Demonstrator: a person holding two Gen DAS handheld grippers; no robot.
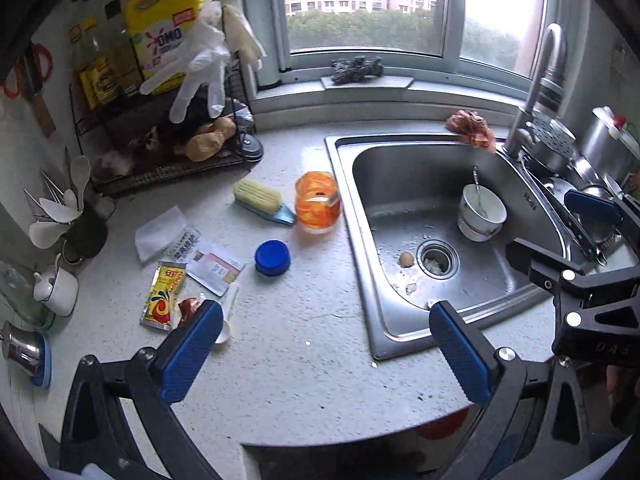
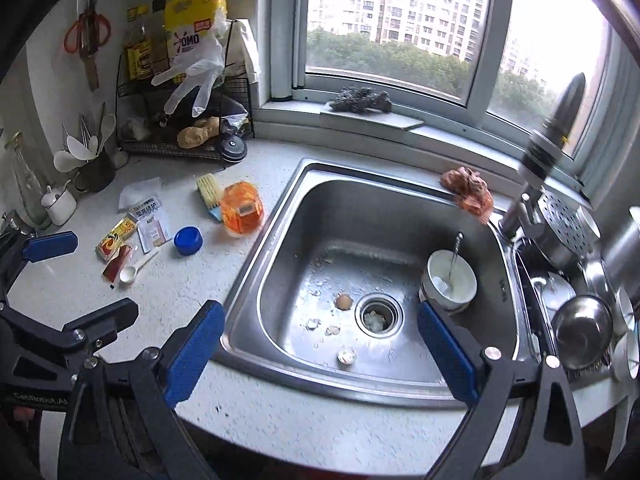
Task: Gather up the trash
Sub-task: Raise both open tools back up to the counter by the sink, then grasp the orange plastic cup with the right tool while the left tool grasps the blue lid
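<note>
Litter lies on the speckled counter left of the sink: a yellow sachet (image 1: pixel 164 294), a red wrapper (image 1: pixel 188 308), white packets (image 1: pixel 214 266), a white tissue (image 1: pixel 158 232) and a blue cap (image 1: pixel 273 258). My left gripper (image 1: pixel 324 320) hangs open above the counter's front part, with nothing between its blue pads (image 1: pixel 192 356). Eggshell pieces (image 2: pixel 343 301) lie beside the drain in the steel sink (image 2: pixel 248 292). My right gripper (image 2: pixel 318 316) stands open above the sink's near side, holding nothing. The same sachet (image 2: pixel 116 238) and cap (image 2: pixel 188 241) show in the right wrist view.
An orange cup (image 1: pixel 318 208) and a scrub brush (image 1: pixel 262 200) stand near the sink's left rim. A bowl with a spoon (image 2: pixel 450 284) sits in the basin, an orange rag (image 2: pixel 468 190) on its back edge. A faucet (image 2: pixel 540 160), pots at right, a wire rack (image 2: pixel 180 120) at back left.
</note>
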